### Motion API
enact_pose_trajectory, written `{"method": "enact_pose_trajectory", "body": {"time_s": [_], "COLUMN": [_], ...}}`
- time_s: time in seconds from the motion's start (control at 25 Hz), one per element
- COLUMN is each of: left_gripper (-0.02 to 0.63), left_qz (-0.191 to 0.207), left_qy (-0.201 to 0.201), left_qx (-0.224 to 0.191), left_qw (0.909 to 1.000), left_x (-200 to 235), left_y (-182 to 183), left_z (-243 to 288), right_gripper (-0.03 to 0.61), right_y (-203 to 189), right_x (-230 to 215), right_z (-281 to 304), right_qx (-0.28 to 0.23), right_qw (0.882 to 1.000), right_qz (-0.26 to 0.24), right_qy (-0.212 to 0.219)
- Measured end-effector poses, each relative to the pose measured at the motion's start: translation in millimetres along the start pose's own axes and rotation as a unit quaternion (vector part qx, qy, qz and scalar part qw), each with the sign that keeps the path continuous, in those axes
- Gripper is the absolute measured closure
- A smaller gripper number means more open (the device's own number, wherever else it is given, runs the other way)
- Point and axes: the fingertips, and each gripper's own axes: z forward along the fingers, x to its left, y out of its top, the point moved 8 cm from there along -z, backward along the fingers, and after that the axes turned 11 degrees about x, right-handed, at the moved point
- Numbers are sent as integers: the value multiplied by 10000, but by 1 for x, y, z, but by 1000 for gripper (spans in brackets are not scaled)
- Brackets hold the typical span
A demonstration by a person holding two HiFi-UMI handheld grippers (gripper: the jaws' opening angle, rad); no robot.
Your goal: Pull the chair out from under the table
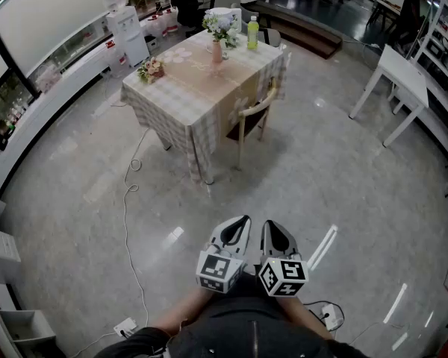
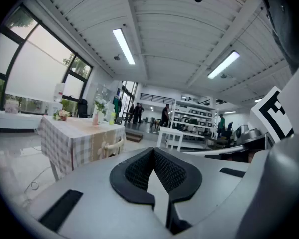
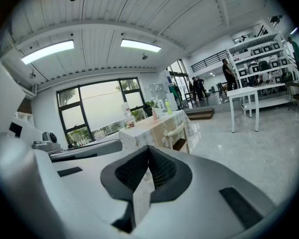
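A light wooden chair (image 1: 252, 118) is tucked under the right side of a table (image 1: 181, 95) covered with a checked cloth, far ahead of me. My left gripper (image 1: 242, 221) and right gripper (image 1: 272, 225) hang side by side close to my body, well short of the chair, both shut with nothing between the jaws. In the left gripper view the shut gripper (image 2: 153, 154) points past the chair (image 2: 112, 146), which is small at left. From the right gripper (image 3: 149, 151) the chair (image 3: 175, 132) shows straight ahead beside the table (image 3: 145, 127).
On the table stand a vase of flowers (image 1: 217, 45), a green bottle (image 1: 252, 31) and a small bouquet (image 1: 150, 69). A cable (image 1: 127, 200) runs over the shiny floor to a socket strip (image 1: 125, 325). A white table (image 1: 400, 73) stands at right, a water dispenser (image 1: 128, 32) at back left.
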Motion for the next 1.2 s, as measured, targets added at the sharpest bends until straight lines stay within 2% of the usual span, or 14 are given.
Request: {"method": "enact_pose_trajectory", "body": {"time_s": [0.24, 0.44, 0.8, 1.2], "left_gripper": [604, 604, 604, 604], "left_qz": [9, 15, 45, -19], "left_qy": [-161, -218, -397, -469], "left_qx": [64, 35, 199, 309], "left_qw": [9998, 9998, 9990, 9984], "left_x": [-2, 4, 17, 30], "left_y": [-13, -14, -30, -30], "left_z": [3, 2, -2, 15], "right_gripper": [566, 566, 566, 566], "right_y": [-1, -2, -20, -17], "right_x": [0, 3, 13, 2], "right_z": [3, 5, 11, 26], "right_qx": [33, -136, -120, -50], "right_qw": [10000, 9998, 9992, 9982], "right_qz": [-11, 130, 296, 435], "right_qy": [-30, -27, -222, -403]}}
